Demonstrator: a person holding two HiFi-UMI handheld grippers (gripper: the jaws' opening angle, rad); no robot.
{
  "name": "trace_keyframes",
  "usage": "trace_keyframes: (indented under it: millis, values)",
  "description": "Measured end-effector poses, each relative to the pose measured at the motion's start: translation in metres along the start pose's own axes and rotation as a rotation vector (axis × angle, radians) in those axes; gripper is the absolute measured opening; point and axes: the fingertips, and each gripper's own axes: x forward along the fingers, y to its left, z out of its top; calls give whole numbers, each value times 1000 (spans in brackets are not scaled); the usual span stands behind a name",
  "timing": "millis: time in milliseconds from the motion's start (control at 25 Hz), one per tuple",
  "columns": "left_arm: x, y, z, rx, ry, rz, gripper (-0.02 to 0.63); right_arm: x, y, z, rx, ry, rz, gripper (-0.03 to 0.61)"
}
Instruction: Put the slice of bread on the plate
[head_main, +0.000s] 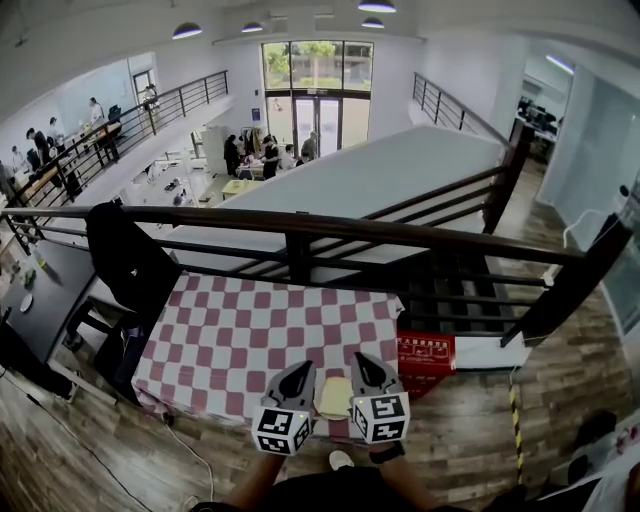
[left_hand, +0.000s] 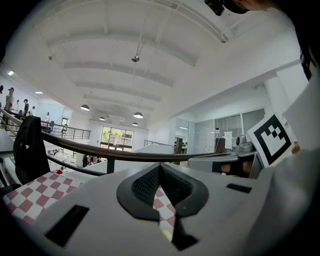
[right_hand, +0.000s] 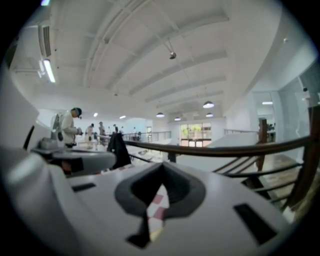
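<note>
A pale yellow slice of bread (head_main: 335, 398) lies on the red-and-white checked tablecloth (head_main: 250, 330), close to the table's front edge. My left gripper (head_main: 299, 374) hangs just left of the slice and my right gripper (head_main: 363, 364) just right of it. Both are above the cloth and hold nothing. In the left gripper view the left gripper (left_hand: 160, 168) is shut, with checked cloth and a yellow sliver of bread (left_hand: 166, 233) showing below the tips. In the right gripper view the right gripper (right_hand: 162, 168) is shut too, over the same cloth. I cannot make out a plate.
A dark wooden railing (head_main: 300, 228) runs along the table's far side, and a black jacket (head_main: 125, 255) hangs over it at the left. A red sign (head_main: 425, 355) stands against the table's right end. Wooden floor lies around the table, and a cable (head_main: 190, 450) trails at the front left.
</note>
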Motion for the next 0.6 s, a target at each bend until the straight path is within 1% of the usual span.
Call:
trace_keyframes:
  millis: [120, 240, 400, 600]
  values:
    - [0, -1, 7, 12, -17, -3, 17, -6, 0, 18, -10, -67, -6, 14]
    - [0, 3, 11, 26, -29, 4, 17, -10, 3, 29, -16, -106, -3, 14]
    - [-1, 7, 8, 40, -20, 23, 17, -15, 6, 38, -22, -128, 1, 14]
    - [-2, 10, 11, 40, -27, 25, 18, -15, 9, 45, -30, -142, 4, 14]
